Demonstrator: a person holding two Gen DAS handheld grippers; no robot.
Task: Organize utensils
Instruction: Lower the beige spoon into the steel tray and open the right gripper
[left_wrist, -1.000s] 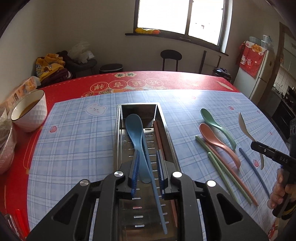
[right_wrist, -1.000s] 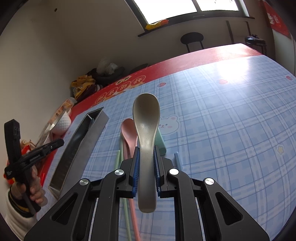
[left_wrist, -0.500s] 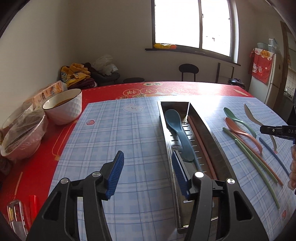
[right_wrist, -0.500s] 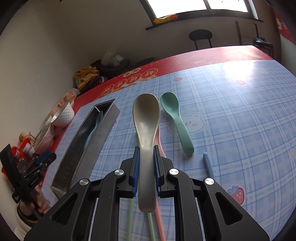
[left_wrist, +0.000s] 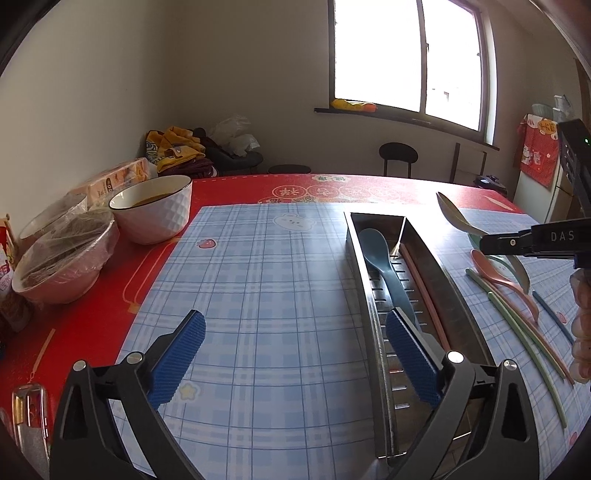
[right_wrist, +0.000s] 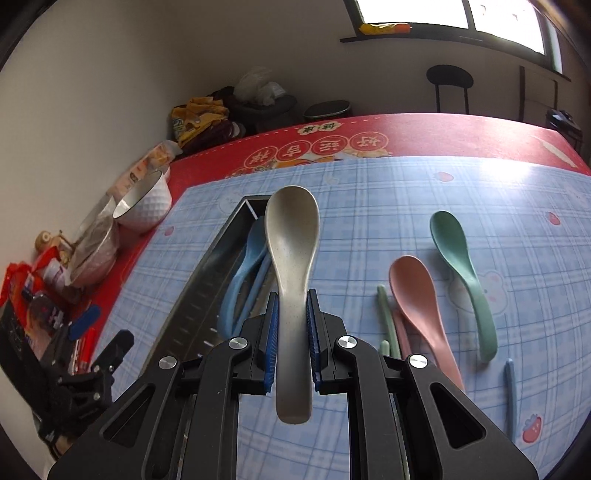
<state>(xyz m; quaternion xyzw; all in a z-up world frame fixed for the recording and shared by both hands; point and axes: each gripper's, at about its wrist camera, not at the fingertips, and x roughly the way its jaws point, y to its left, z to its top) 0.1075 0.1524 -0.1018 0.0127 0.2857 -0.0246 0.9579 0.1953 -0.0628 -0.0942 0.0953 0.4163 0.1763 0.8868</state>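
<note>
Blue plaid mat (left_wrist: 280, 280) on red table (left_wrist: 229, 188); beige spoon (right_wrist: 293, 254), pink spoon (right_wrist: 417, 291), green spoon (right_wrist: 458, 258), white bowl (left_wrist: 159, 218).

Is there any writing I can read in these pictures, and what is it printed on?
"DAS": white letters on the black right gripper.
Red tablecloth: white Chinese characters in round medallions, seen upside down, not read with certainty.
Red hanging cloth: yellow characters, too small.
Snack packets: print too blurred.
</note>
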